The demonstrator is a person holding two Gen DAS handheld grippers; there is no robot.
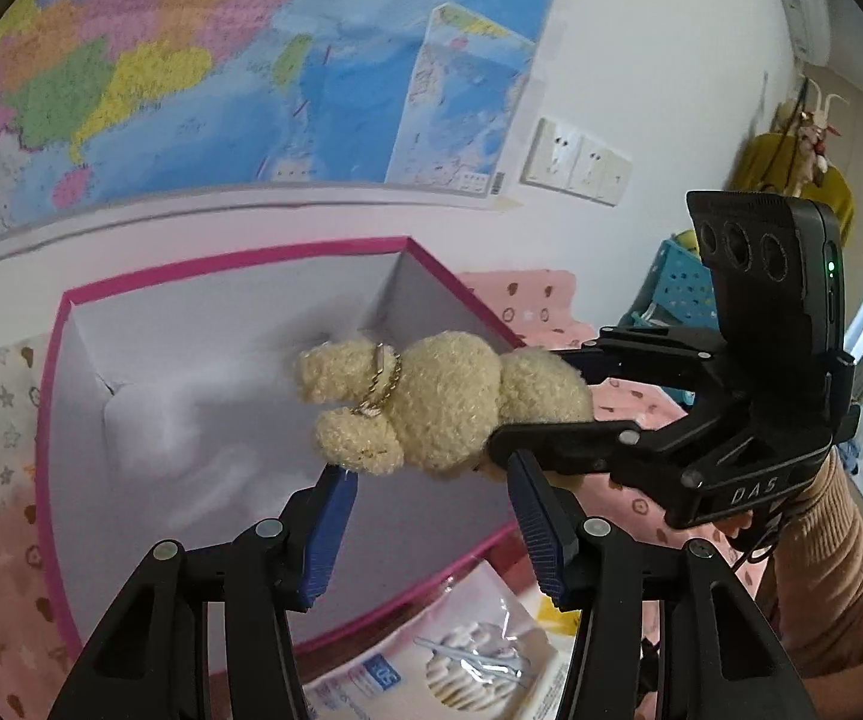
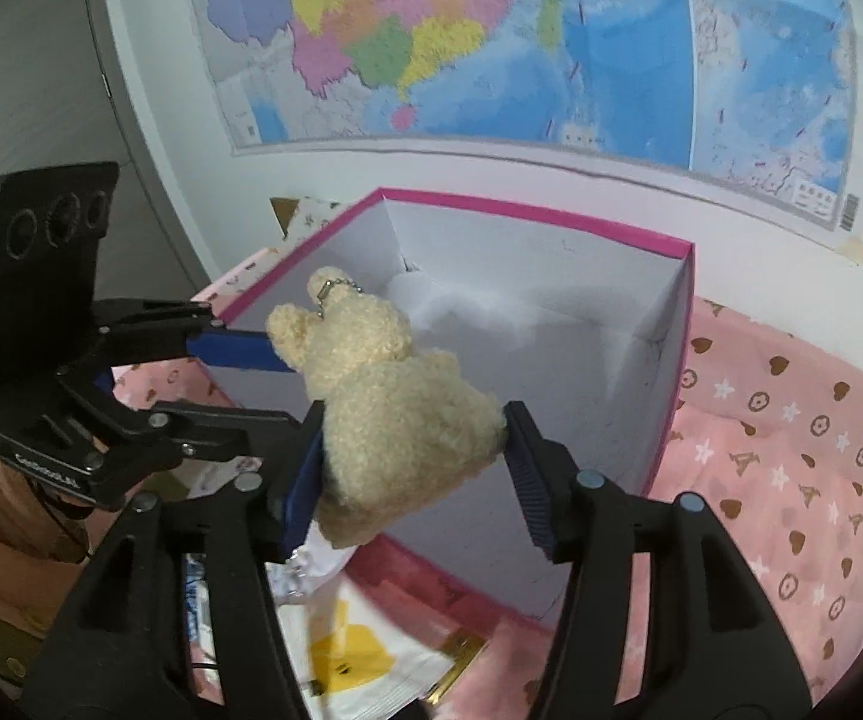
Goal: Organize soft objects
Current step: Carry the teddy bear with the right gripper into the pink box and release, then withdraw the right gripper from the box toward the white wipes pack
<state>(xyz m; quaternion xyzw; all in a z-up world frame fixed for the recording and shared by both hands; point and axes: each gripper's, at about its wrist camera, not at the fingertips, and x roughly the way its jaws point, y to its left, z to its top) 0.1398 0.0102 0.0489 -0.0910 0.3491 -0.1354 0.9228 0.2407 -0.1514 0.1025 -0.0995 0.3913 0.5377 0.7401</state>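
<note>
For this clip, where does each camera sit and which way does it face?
Left wrist: on the left gripper, open, facing the pink-rimmed box and wall map; the right gripper enters from the right, with a sleeved forearm.
Right wrist: on the right gripper, clamping the plush bear over the box; the left gripper shows at left.
Shared: bear, box, map, pink patterned cloth.

plush bear's (image 2: 395,414) lower body hidden between tool pads, packet (image 1: 467,666) print blurred
</note>
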